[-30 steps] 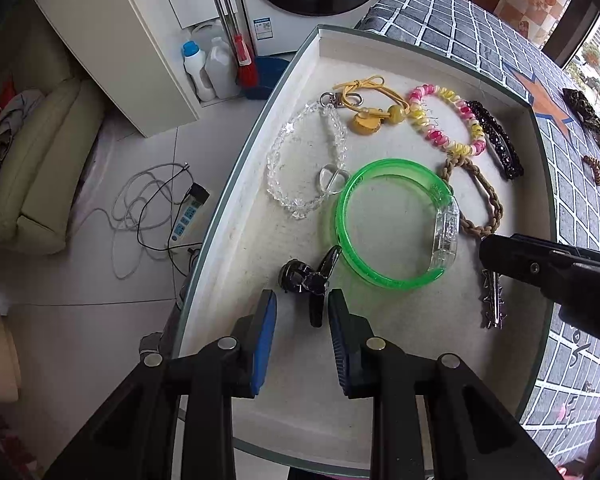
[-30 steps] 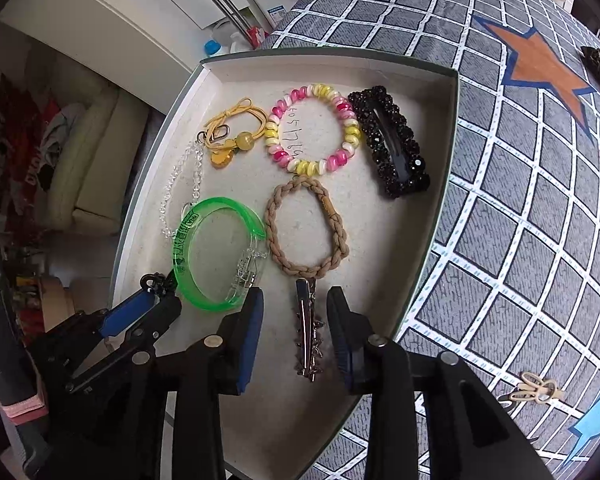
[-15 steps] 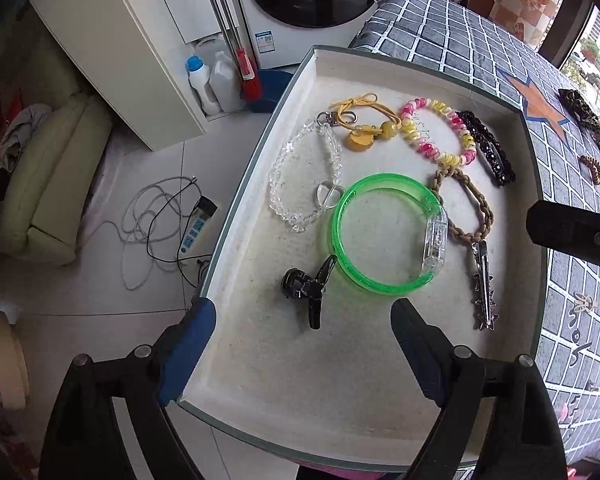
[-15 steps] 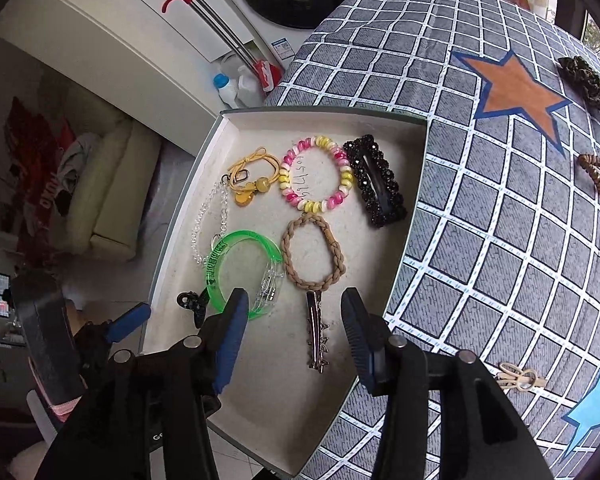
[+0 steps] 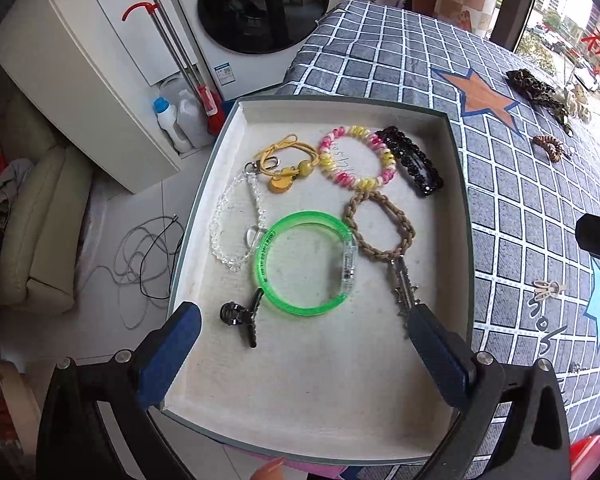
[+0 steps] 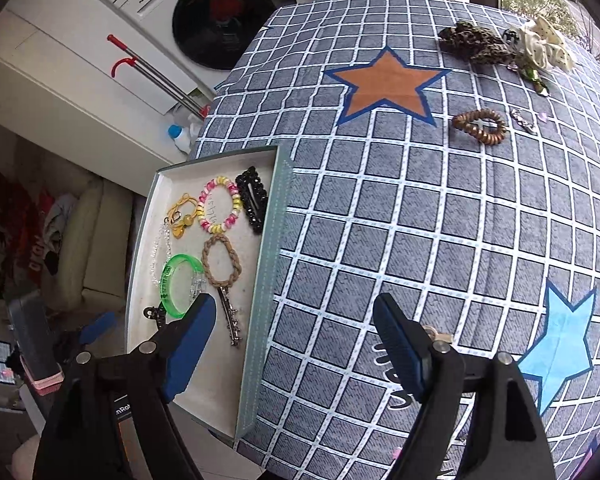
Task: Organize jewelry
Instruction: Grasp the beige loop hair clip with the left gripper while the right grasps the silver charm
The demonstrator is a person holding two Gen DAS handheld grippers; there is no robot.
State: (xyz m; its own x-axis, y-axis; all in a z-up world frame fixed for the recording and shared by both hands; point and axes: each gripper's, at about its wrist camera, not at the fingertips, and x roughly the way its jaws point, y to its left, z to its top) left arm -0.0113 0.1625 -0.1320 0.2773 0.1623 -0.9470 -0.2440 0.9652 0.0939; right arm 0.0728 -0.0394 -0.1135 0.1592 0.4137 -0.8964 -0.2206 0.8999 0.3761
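A shallow white-lined tray (image 5: 340, 392) (image 6: 268, 280) sits at the table's left edge. It holds a green bangle (image 5: 306, 262), a clear bead bracelet (image 5: 236, 220), a yellow cord charm (image 5: 284, 168), a pink-yellow coil bracelet (image 5: 356, 156), a black hair clip (image 5: 414, 160), a braided brown bracelet (image 5: 380, 226), a metal clip (image 5: 404, 284) and a small black claw clip (image 5: 240, 316). My left gripper (image 5: 304, 344) is open and empty above the tray's near end. My right gripper (image 6: 296, 344) is open and empty over the tray's right wall.
On the checked grey cloth (image 6: 420, 220) lie a brown coil hair tie (image 6: 480, 126), a leopard scrunchie (image 6: 476, 44), a white bow (image 6: 548, 46) and a small beige clip (image 5: 546, 290). A washing machine (image 5: 260, 4), bottles and cables on the floor lie beyond the table's left edge.
Both grippers opened wide, let go of the black claw clip and the metal clip in the tray, and drew back and up. The right gripper moved right toward the cloth.
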